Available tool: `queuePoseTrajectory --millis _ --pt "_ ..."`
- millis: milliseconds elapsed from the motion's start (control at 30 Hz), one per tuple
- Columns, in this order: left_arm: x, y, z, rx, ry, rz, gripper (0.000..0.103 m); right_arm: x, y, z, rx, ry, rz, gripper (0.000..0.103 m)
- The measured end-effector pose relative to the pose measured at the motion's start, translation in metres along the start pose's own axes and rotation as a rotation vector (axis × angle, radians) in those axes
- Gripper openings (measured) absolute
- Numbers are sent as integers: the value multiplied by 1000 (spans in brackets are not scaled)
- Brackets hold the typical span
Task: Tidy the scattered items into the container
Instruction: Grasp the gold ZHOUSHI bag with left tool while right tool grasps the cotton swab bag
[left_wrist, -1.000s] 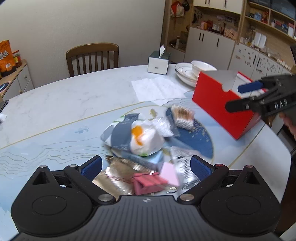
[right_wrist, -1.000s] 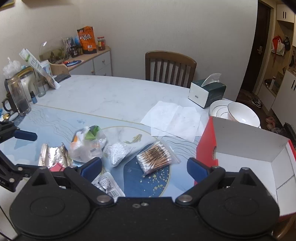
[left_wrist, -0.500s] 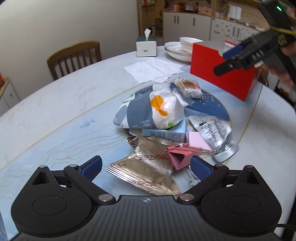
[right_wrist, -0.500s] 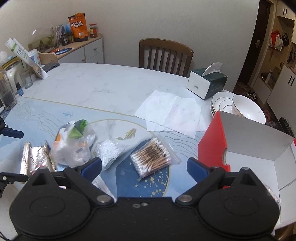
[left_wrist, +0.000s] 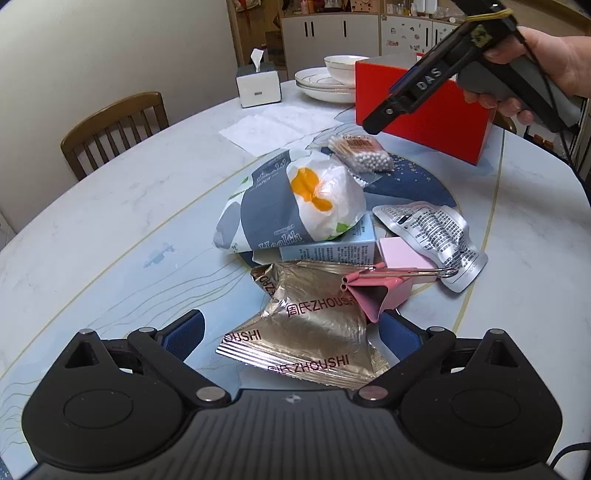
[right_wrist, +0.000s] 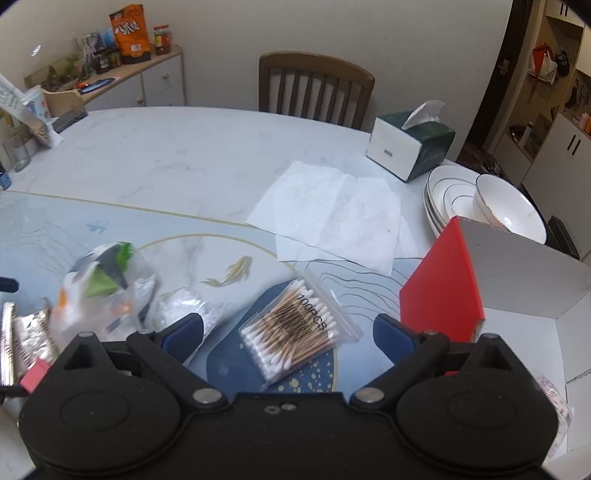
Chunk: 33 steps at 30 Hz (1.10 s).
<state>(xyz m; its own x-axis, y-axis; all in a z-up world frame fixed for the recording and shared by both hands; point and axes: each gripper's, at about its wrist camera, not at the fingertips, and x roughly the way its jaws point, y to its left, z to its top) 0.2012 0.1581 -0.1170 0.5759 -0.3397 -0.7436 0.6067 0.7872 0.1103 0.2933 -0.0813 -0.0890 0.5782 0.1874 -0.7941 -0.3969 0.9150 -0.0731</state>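
Between the left gripper's (left_wrist: 291, 332) wide-open, empty jaws: the gold sachet (left_wrist: 306, 332).

Red box (left_wrist: 424, 122) stands at the table's (left_wrist: 129, 206) far right edge, beyond the pile; the right gripper (right_wrist: 288, 332), equally wide open and empty, hangs near it over the swab bag (right_wrist: 295, 328). The sachet's long axis runs across the left jaws, pink clip (left_wrist: 373, 291) touching its right end, so the left one is nearer.

Two close, downward-tilted wrist views from opposite table sides, sharing cotton-swab bag (left_wrist: 360, 153) and red box (right_wrist: 441, 291).
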Motion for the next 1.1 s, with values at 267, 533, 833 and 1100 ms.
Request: queuePoseTrajectory --millis 267,533,833,1100 --pt "6 -6 -2 37 -4 -11 89 37 -6 6 94 81 -52 98" --pt "4 -5 -2 23 -24 -8 82 62 -14 9 207 154 -95 98" --pt "0 -9 -3 4 -34 -11 76 70 -16 5 267 198 -60 81" --pt "-8 -12 -10 -62 -23 4 72 61 -8 0 228 167 -40 56"
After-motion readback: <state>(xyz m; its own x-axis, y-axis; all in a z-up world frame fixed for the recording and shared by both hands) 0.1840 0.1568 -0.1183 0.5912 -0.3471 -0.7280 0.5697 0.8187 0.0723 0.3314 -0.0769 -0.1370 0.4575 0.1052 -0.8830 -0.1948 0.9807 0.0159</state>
